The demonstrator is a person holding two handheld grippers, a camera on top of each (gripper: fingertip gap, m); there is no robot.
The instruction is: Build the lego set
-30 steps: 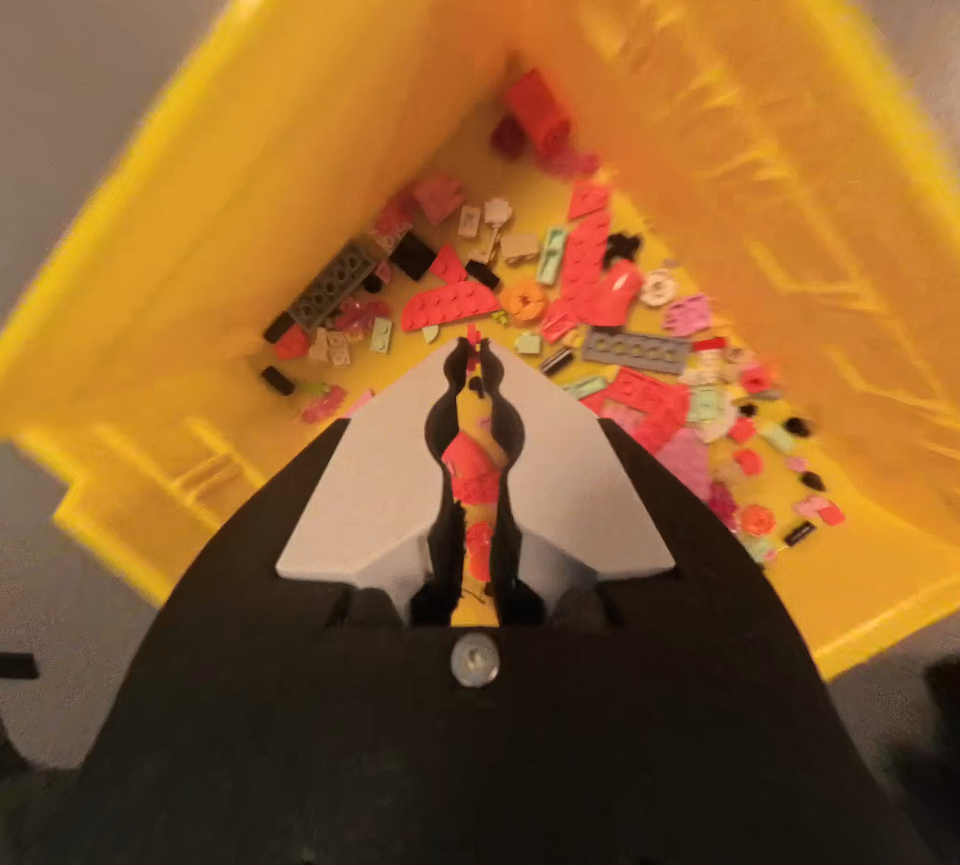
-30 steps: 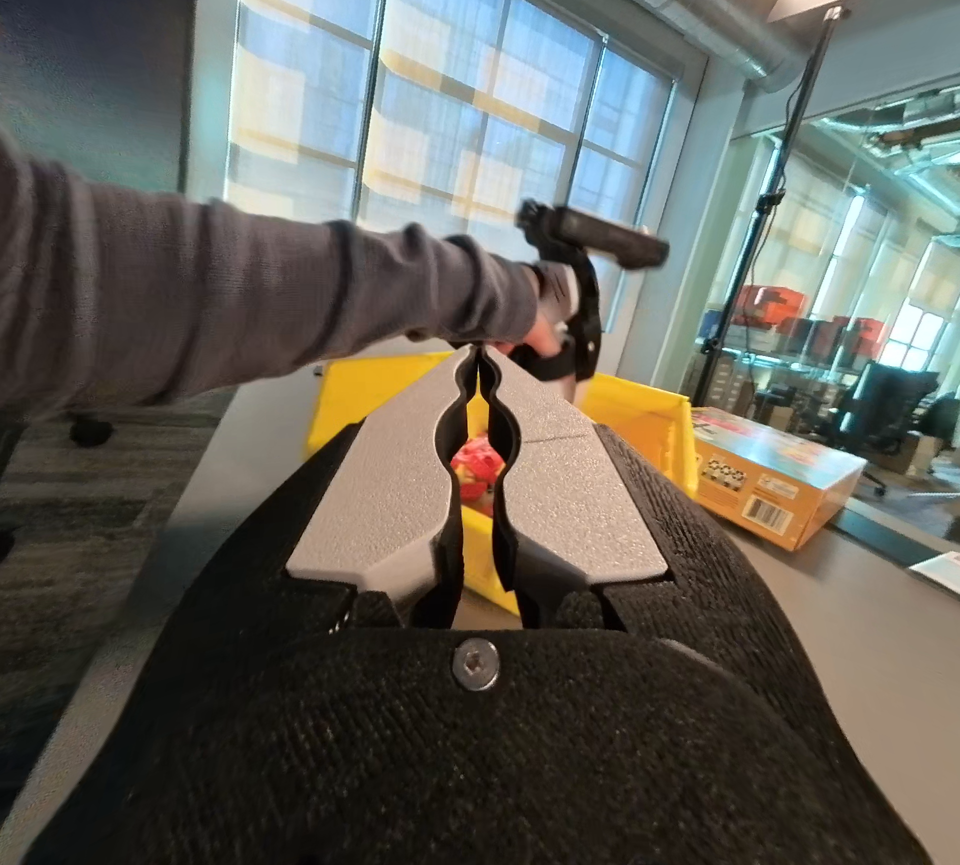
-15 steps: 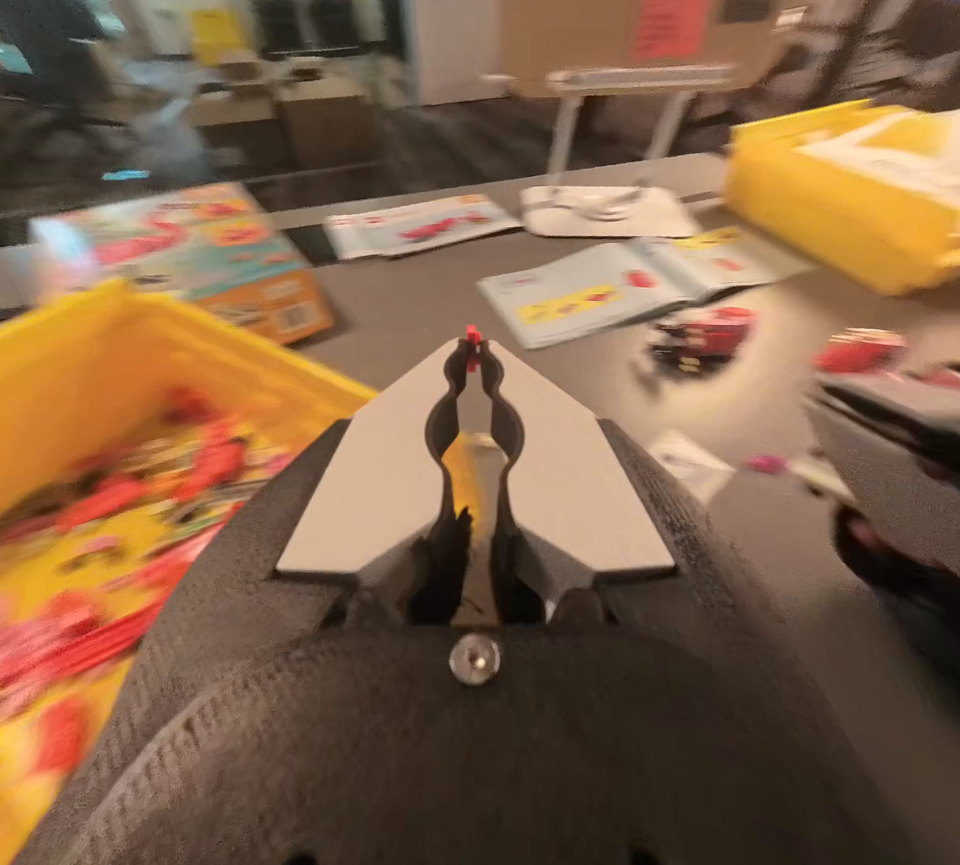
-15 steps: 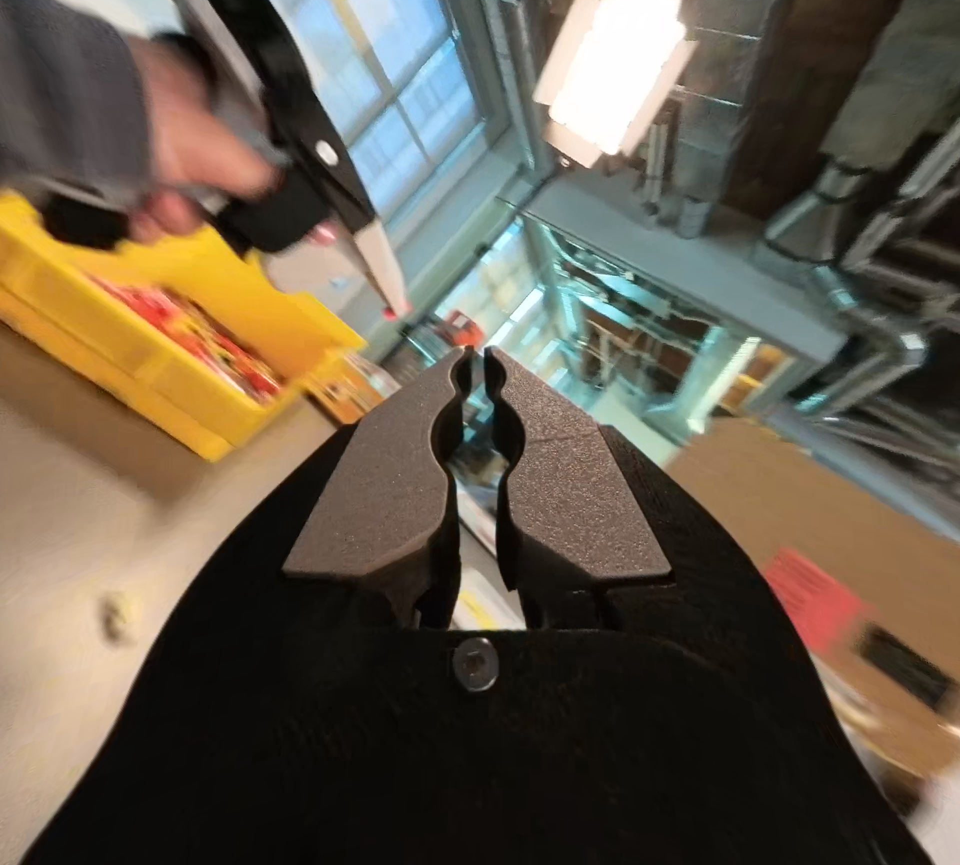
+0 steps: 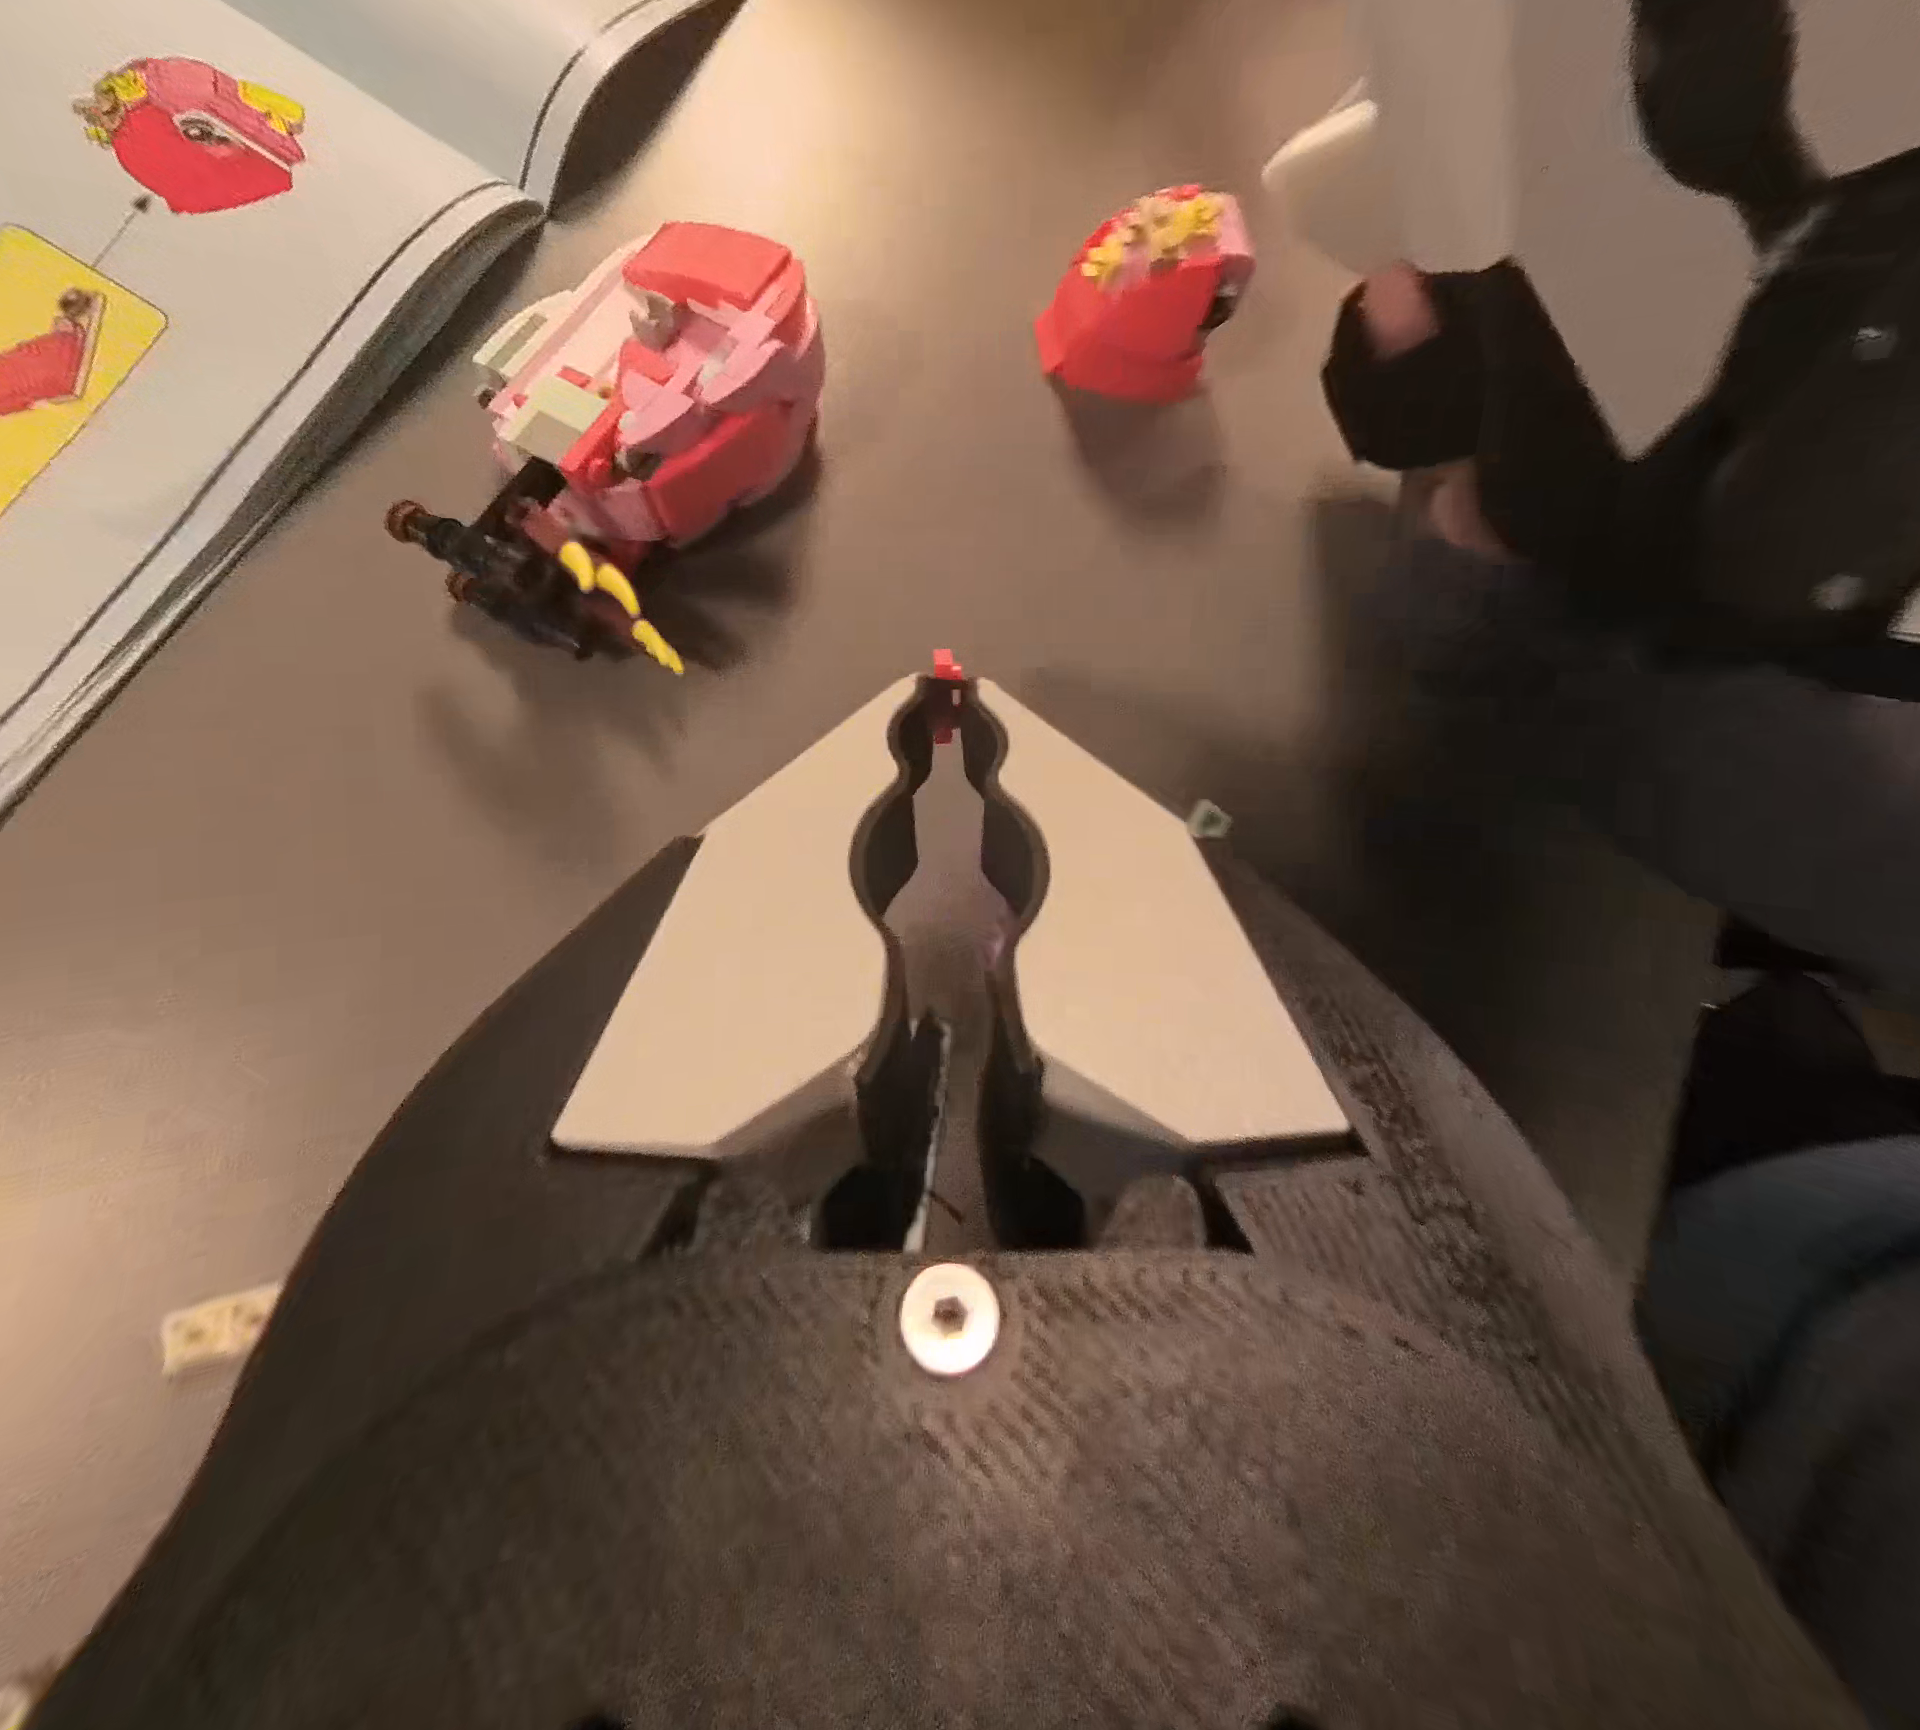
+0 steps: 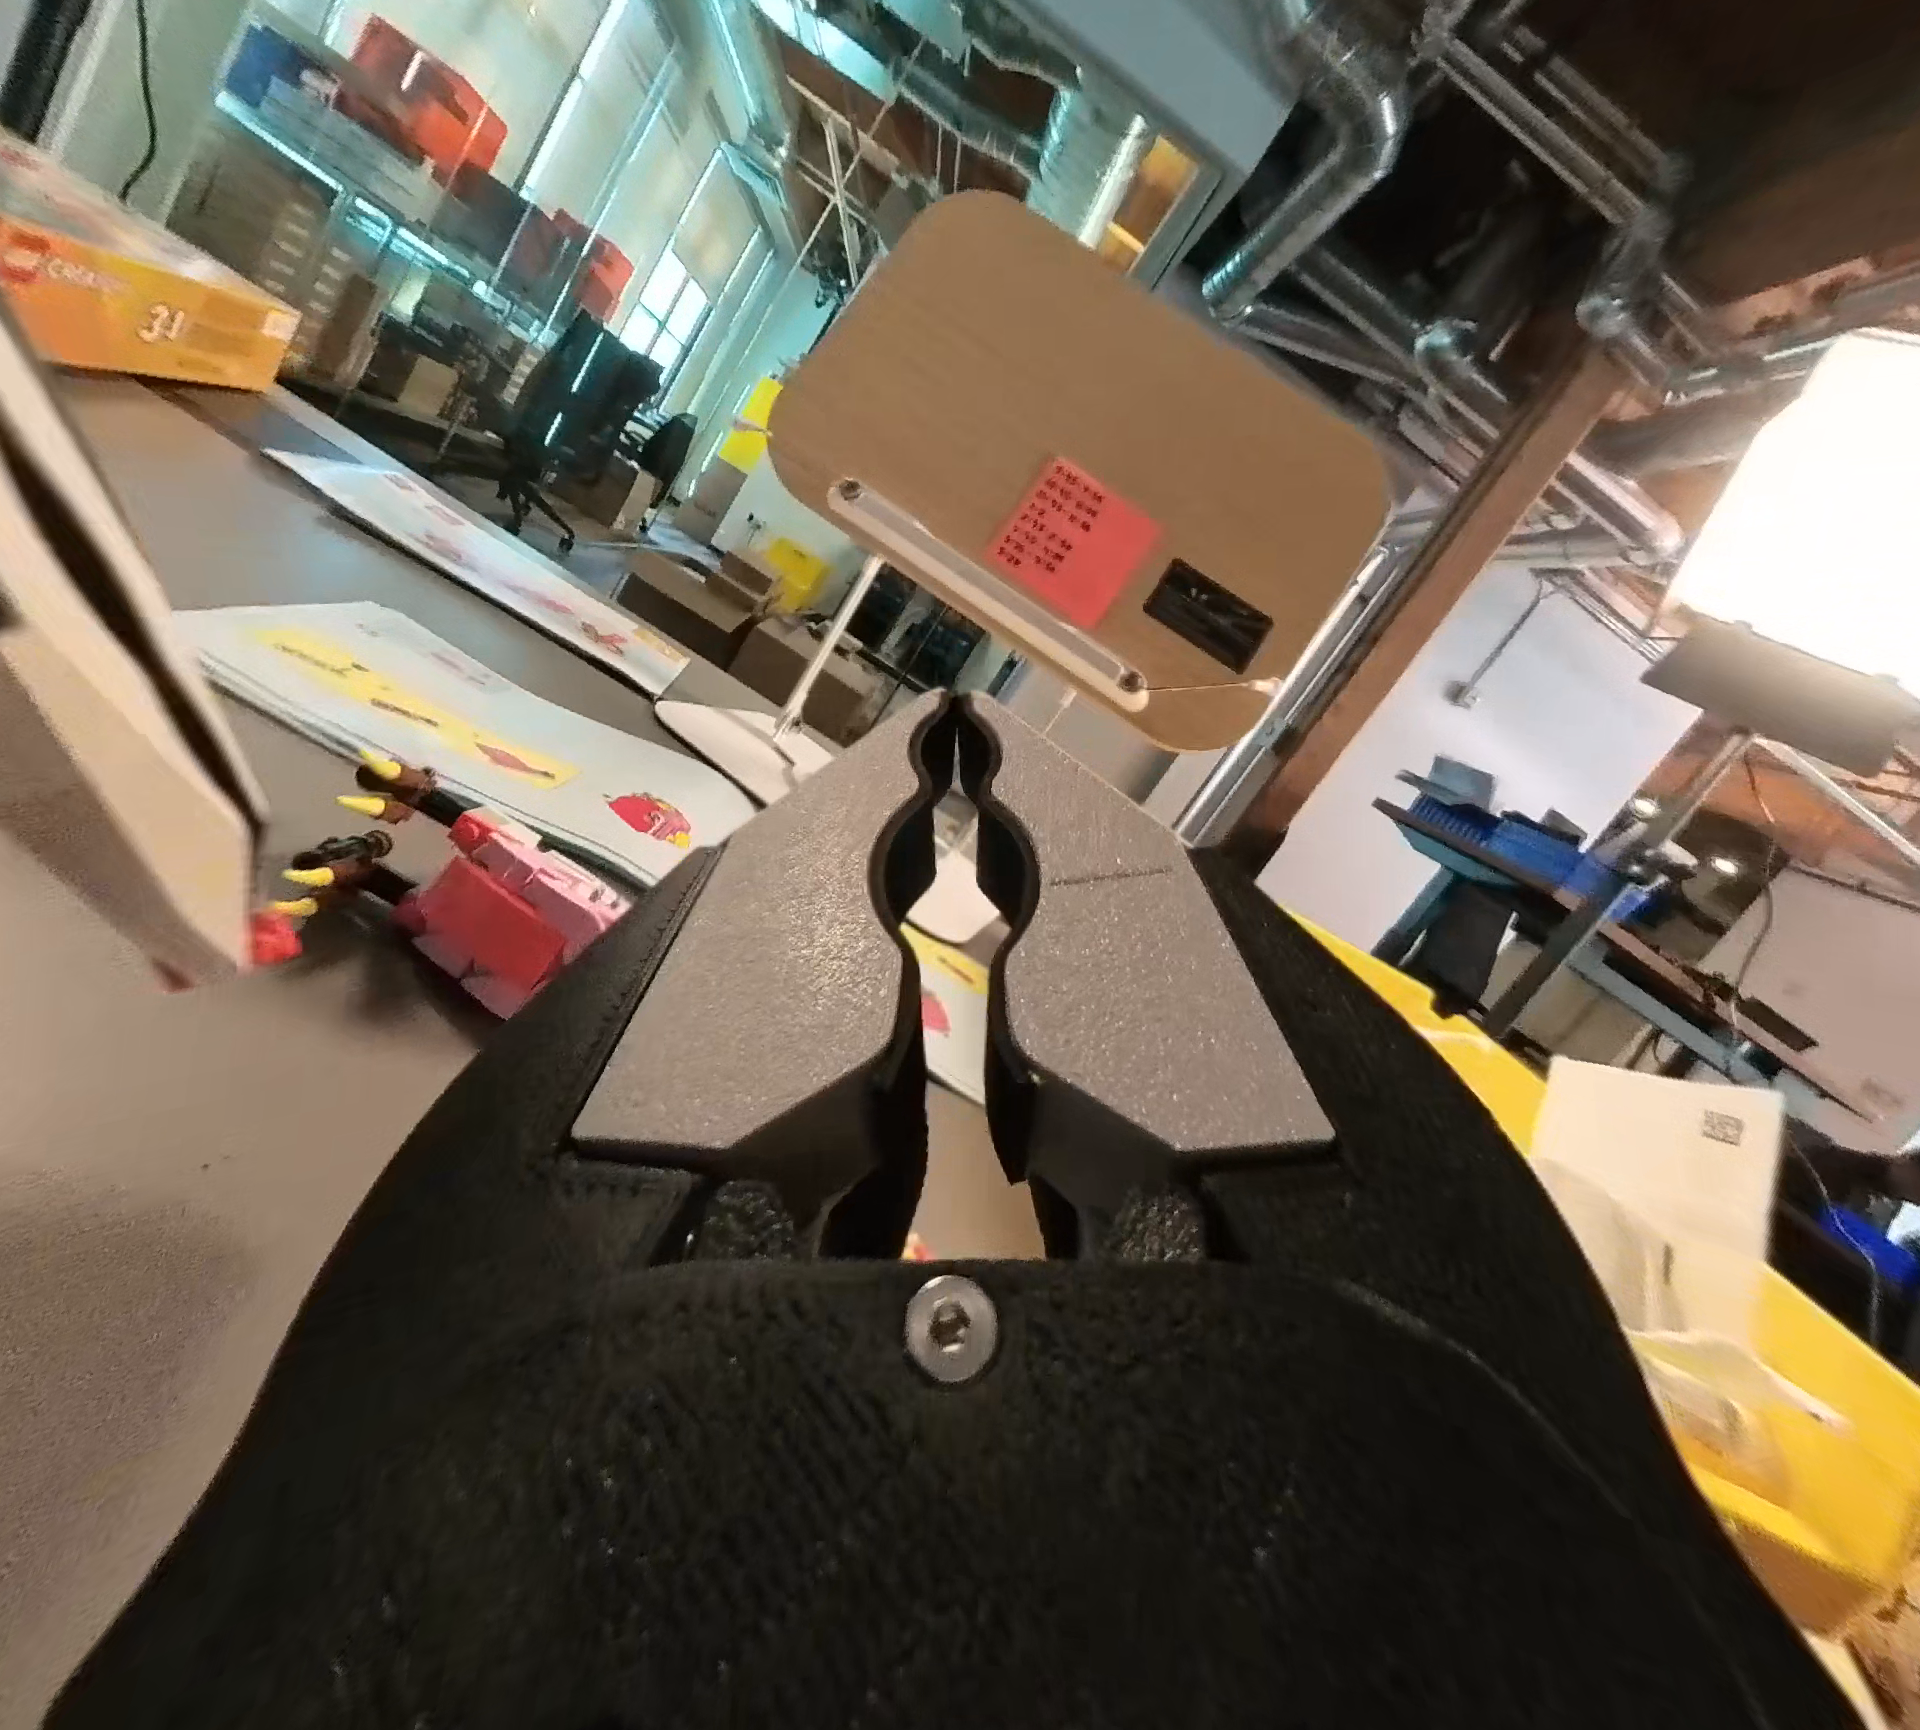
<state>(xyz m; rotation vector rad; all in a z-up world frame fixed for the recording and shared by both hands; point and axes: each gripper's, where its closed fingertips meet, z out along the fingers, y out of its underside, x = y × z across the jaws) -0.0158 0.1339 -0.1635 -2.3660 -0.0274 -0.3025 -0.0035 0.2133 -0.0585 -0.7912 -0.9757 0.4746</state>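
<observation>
Booklet (image 5: 260,122) lies open far left of the left hand-held gripper (image 5: 943,693), which pinches a tiny red piece (image 5: 943,666) above the tabletop (image 5: 312,849), carried out of the yellow bin. Ahead-left: pink-red model (image 5: 665,402). Right hand-held gripper (image 6: 953,712) shut, holding nothing.

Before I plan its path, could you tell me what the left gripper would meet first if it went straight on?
Probably the bare grey-brown tabletop, between the red-and-pink brick model and small red brick lump; depth is unclear.
</observation>
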